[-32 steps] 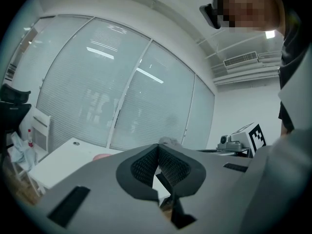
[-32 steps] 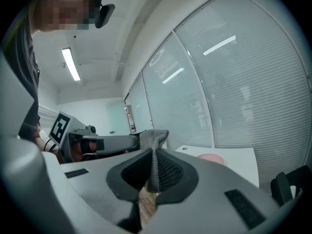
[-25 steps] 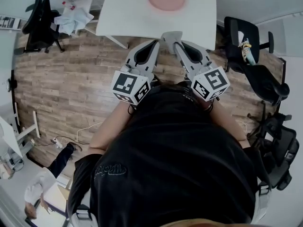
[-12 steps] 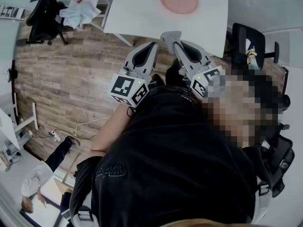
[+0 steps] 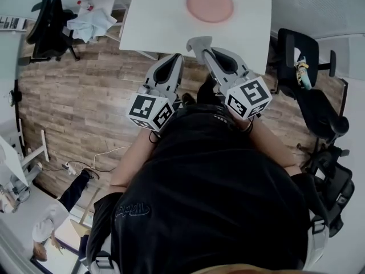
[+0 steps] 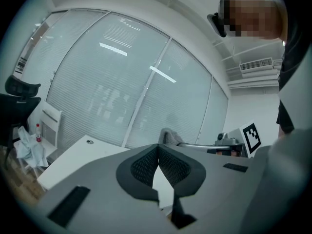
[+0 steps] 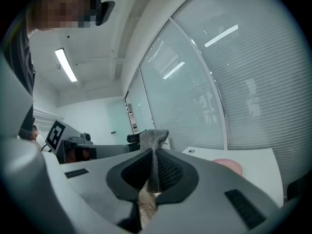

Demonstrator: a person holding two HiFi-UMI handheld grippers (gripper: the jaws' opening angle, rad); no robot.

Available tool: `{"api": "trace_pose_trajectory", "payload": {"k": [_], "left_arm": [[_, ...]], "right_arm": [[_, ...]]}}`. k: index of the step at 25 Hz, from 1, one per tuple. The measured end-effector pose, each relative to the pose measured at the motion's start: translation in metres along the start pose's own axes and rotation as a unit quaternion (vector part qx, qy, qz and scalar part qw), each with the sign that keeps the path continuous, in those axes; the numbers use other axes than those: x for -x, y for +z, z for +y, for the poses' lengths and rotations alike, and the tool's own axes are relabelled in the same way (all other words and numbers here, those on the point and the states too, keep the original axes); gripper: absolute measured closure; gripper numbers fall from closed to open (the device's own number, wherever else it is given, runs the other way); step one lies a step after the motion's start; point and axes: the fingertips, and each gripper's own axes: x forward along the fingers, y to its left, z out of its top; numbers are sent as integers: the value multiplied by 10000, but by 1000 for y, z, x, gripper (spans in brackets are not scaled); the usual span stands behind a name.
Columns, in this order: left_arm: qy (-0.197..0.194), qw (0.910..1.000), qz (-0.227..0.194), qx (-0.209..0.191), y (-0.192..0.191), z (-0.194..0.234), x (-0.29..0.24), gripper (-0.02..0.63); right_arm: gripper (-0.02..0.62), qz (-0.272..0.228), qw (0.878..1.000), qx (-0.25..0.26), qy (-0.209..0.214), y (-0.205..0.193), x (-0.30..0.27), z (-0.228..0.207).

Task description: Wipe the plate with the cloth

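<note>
- Gripping a bunched fold of the cloth (image 7: 154,139), the right gripper (image 7: 153,155) has its jaws pinched tight on it, and nothing else sits between them.
- Left gripper (image 6: 158,149): jaws pressed together, nothing in them, just beside its partner.
- That cloth looks grey, knitted and thin. I'd call it light and floppy, with no stiffness of its own, so it goes only where the jaws drag it.
- The bunched middle is the sensible place to hold it, and that's where it's held.
- A stub of cloth pokes out past the jaw tips, toward the table (image 5: 159,16), and a little more shows back between the jaws. So its long run lies along the gripper's own line, free end forward.
- Now the plate (image 5: 210,4): pink, round, lying flat and face up on the white table, toward the far side, well apart from both grippers.
- Being round, it has no long axis to speak of; its open face points straight up.
- I'd judge it rigid and smooth, maybe breakable, and likely to skate on that slick tabletop under a sideways rub.
- The empty left gripper could steady its rim while the cloth works across the face.
- From above, the cloth's tip sits about over the table's near edge, not yet on the plate.
</note>
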Motion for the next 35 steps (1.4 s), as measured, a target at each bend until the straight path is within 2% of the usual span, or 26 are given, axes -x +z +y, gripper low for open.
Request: {"api": "trace_pose_trajectory", "payload": {"k": [10,19,26,35], "left_arm": [[45,9997,181,145,3,9,-76,590],[5,9989,466,-89,12,10,-158,590],[107,9987,463,-198,18,7,-197,590],[79,9979,591,-249,20,26,-220,589]], "right_arm": [[560,118,9995,-258,-106,8,-18,-80],[560,36,9991,-338,-267,27,-11,-165],[560,7,9986,-366,-385,34,-2,-208],[560,-12,9959,-524,-743,33,-10,-231]]}}
